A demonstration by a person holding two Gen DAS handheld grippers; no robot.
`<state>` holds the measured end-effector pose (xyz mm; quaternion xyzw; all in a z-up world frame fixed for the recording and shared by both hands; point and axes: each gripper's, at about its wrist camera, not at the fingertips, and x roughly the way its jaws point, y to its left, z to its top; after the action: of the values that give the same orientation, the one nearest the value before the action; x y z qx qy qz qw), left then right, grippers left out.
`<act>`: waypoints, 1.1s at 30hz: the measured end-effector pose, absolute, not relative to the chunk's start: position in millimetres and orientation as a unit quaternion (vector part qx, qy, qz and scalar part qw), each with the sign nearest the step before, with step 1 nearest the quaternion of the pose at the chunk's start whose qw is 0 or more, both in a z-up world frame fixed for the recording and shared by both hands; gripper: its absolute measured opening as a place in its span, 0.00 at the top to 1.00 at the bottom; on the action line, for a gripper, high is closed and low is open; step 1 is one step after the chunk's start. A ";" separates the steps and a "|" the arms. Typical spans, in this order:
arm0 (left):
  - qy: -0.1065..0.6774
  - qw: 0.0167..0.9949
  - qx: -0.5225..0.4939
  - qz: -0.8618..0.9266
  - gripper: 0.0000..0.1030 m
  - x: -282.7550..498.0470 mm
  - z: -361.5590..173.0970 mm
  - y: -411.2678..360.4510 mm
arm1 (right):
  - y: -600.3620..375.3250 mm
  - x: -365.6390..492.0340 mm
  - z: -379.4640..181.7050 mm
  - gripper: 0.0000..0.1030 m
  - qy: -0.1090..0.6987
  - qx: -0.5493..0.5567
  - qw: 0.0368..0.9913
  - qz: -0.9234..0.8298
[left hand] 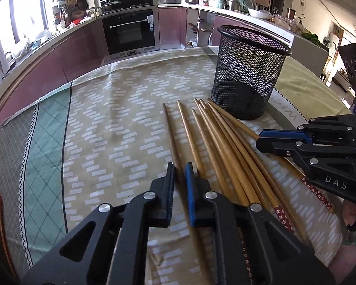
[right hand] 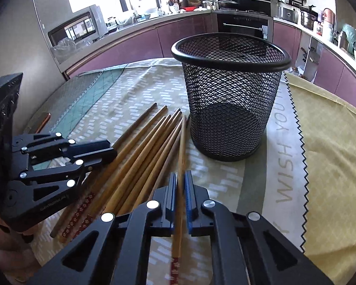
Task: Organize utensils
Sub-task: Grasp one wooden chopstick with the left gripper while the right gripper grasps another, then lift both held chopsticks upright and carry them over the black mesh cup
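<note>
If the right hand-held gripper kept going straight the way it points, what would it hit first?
Most likely the tablecloth just short of the mesh basket, since the right hand-held gripper points downward while shut on a chopstick. That chopstick's tip would touch first; depth is uncertain.

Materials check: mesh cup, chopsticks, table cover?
Mesh cup: looks like black-coated metal, expanded diamond mesh with a smooth rolled rim. Chopsticks: likely bamboo or wood, tan and matte with faint grain; red floral-patterned butt ends. Table cover: printed woven fabric, judging by its creases and folds.
</note>
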<state>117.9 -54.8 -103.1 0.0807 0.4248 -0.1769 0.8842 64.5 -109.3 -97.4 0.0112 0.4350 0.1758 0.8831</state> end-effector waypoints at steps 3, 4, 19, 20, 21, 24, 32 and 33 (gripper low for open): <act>0.424 0.887 0.065 -0.173 0.92 115.9 -101.6 -50.8 | -112.8 58.5 -90.1 0.94 0.422 0.015 0.888 0.183; 0.423 0.887 0.059 -0.175 0.92 114.9 -99.8 -49.0 | -114.2 55.8 -86.3 0.94 0.417 0.018 0.889 0.187; 0.315 0.914 -0.008 -0.257 0.92 82.7 9.6 -23.4 | -147.9 26.0 -3.9 0.94 0.297 0.067 0.922 0.237; 0.307 0.915 -0.011 -0.262 0.92 79.5 16.6 -22.2 | -150.3 25.5 0.6 0.94 0.291 0.068 0.924 0.237; 0.297 0.917 -0.014 -0.266 0.92 77.4 24.5 -21.4 | -152.1 25.4 6.1 0.94 0.283 0.070 0.927 0.238; 0.270 0.922 -0.026 -0.277 0.92 75.6 44.9 -20.0 | -158.2 28.5 23.7 0.94 0.260 0.073 0.933 0.238; 0.211 0.933 -0.055 -0.287 0.92 99.5 95.8 -38.2 | -176.7 46.5 72.4 0.94 0.202 0.070 0.949 0.231; 0.207 0.933 -0.056 -0.288 0.92 103.7 101.4 -41.9 | -179.4 49.5 77.4 0.94 0.196 0.070 0.951 0.227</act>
<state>103.7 -41.9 101.4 -0.0560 0.2067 -0.2885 0.9332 49.5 -179.4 77.4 0.0702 0.1958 0.2274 0.9513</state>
